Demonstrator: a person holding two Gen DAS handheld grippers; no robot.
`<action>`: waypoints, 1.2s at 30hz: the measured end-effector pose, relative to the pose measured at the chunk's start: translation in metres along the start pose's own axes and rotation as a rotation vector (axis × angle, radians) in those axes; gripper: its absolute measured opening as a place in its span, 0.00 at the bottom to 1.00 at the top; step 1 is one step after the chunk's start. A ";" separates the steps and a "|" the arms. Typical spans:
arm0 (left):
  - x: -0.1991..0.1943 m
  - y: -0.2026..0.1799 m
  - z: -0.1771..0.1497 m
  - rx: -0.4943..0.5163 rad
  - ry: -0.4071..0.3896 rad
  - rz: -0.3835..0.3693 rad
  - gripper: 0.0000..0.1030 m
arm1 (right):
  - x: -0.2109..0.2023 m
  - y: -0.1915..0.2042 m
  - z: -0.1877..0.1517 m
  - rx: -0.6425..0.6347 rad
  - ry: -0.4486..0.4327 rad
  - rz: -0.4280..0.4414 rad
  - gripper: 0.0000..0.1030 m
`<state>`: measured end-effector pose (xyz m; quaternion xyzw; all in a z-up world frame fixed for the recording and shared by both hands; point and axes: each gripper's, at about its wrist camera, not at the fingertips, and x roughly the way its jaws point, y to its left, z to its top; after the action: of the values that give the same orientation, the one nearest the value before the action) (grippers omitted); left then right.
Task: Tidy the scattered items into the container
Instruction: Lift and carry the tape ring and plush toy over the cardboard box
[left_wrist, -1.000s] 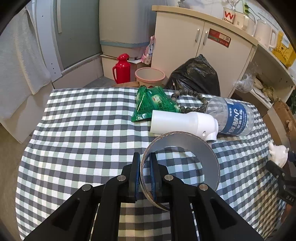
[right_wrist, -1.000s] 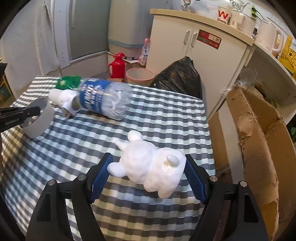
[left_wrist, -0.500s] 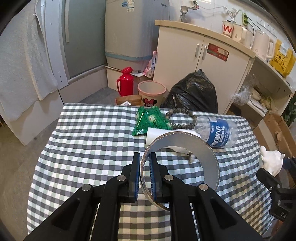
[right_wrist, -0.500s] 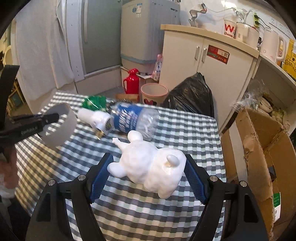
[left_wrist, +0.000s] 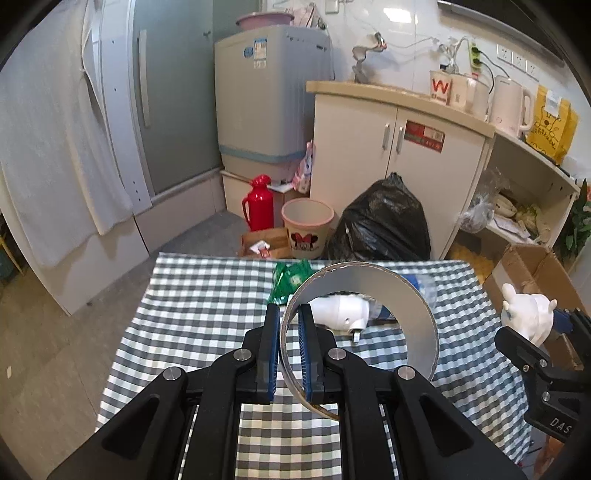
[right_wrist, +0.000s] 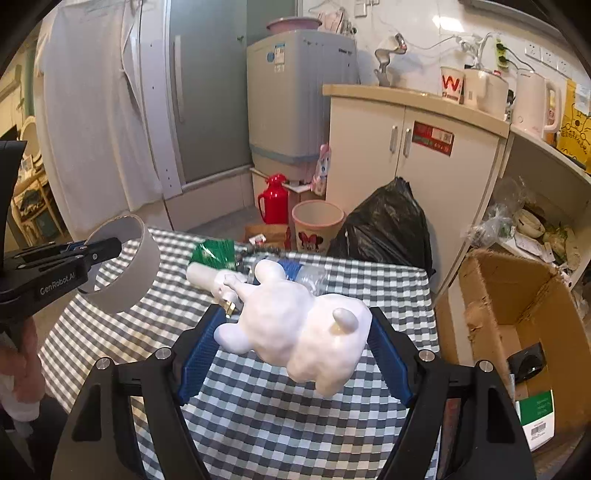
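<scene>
Left gripper (left_wrist: 287, 350) pinches the wall of a grey tape roll (left_wrist: 406, 314) between its blue pads and holds it clear above the checked tablecloth (left_wrist: 207, 306). Right gripper (right_wrist: 295, 349) clamps a white animal figurine (right_wrist: 295, 328), also lifted off the table. On the cloth lie a green packet (right_wrist: 212, 253), a white cylinder (right_wrist: 205, 275), a bead bracelet (right_wrist: 258, 253) and a plastic bottle (right_wrist: 312, 275), close together; an open cardboard box (right_wrist: 524, 314) stands on the floor just beside the table's right edge.

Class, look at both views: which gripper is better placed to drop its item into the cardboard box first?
Right. The right gripper holds the white toy near the table's right edge, beside the open cardboard box. The left gripper, with the tape roll, is farther away.
</scene>
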<state>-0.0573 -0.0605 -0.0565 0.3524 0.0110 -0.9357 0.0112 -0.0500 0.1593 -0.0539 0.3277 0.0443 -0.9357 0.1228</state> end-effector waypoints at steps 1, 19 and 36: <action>-0.004 -0.002 0.000 0.000 -0.008 0.002 0.10 | -0.004 0.000 0.001 -0.002 -0.009 -0.001 0.74; -0.091 -0.023 0.000 -0.003 -0.139 -0.032 0.10 | -0.076 -0.003 0.015 -0.008 -0.136 -0.055 0.74; -0.113 -0.071 0.012 0.041 -0.199 -0.085 0.10 | -0.117 -0.041 0.018 0.005 -0.196 -0.123 0.74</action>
<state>0.0178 0.0115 0.0275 0.2570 0.0059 -0.9658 -0.0348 0.0171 0.2196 0.0336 0.2316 0.0499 -0.9691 0.0683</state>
